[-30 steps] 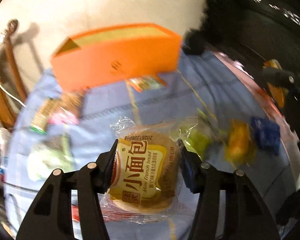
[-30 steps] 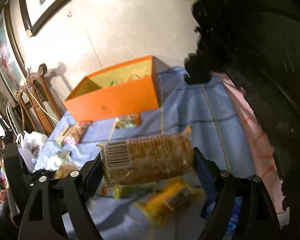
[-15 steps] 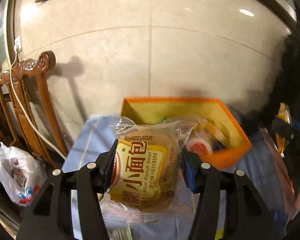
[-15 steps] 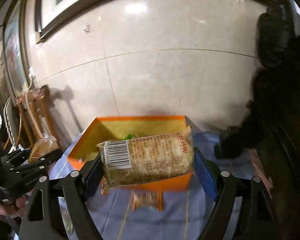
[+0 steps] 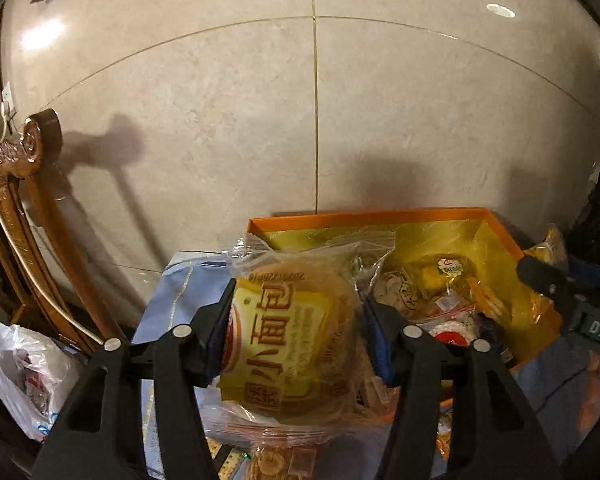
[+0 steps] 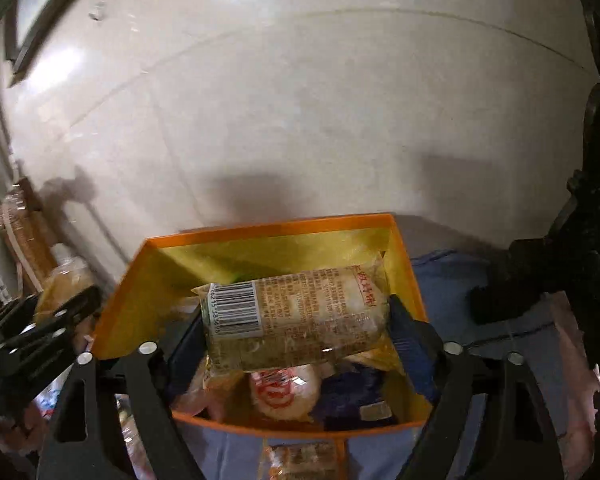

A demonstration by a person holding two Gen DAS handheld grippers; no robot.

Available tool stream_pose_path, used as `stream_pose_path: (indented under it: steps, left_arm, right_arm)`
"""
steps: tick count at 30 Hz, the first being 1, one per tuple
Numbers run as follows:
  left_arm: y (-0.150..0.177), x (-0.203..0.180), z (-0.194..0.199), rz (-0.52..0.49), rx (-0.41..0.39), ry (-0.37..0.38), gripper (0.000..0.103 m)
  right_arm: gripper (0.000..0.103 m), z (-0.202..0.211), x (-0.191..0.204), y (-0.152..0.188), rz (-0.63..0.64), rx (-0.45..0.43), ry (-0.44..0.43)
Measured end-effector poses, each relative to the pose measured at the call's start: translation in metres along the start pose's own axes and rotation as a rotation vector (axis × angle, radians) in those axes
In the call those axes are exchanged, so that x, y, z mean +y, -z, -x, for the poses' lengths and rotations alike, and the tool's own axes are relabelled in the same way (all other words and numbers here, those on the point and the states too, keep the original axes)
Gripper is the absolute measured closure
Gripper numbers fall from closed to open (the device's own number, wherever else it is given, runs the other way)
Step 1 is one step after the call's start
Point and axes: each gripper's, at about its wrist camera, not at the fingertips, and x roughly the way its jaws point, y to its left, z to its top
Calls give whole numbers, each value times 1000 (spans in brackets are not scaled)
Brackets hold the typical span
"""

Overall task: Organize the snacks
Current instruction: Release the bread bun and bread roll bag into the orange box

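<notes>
Left gripper (image 5: 300,320) fingers clamping bread packet (image 5: 292,336), right gripper (image 6: 296,320) pinching barcoded snack (image 6: 296,316) (above orange box (image 6: 260,232))

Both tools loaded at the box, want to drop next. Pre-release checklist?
1. Left tool gripping the French bread pack: ok.
2. Right tool gripping the barcoded snack pack: ok.
3. Right pack above the orange box opening: ok.
4. Left pack above the box: not ok, at its left edge.
5. Room inside: cannot tell, snacks already there.
6. Tools apart: ok.
</notes>
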Motion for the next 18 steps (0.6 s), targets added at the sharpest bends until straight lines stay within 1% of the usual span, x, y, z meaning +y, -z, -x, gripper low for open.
stream_pose_path:
  steps: [1,3,5,7,8,9,10,11,12,15,16,17,18]
  left_arm:
    - [-1,4,-1,22,2,0,5]
    - [3,17,11,80,-43,-22,4]
    - [9,30,23,106,-62,-12,4]
    - [18,47,38,132,-68,-64,4]
    - [23,56,44,143,-72,-77,4]
    - [30,65,53,154,-74,-98,4]
    - [38,73,63,163,-79,-134,4]
    - [43,80,69,169,-83,-166,4]
    - [54,88,79,180,-85,-213,4]
    - [86,107,105,212,-81,-285,4]
    - [97,113,113,220,-75,-299,4]
    - [108,118,120,226,-67,-312,4]
    - [117,121,125,224,-58,-328,4]
  right_arm:
    - [3,-2,0,1,-12,22,4]
    - [4,1,-6,8,-60,79,-34]
    - [4,13,-11,25,-87,105,-28]
    - [3,34,-10,58,-107,139,-18]
    - [3,49,-6,86,-131,163,7]
    - [3,57,-3,105,-147,180,25]
    - [3,67,5,134,-165,214,34]
    - [3,73,13,152,-173,232,36]
    - [3,84,25,182,-187,246,60]
    - [3,108,53,246,-240,279,76]
    - [3,112,65,266,-237,284,86]
    - [3,112,79,281,-208,286,111]
    - [3,109,89,290,-184,285,124]
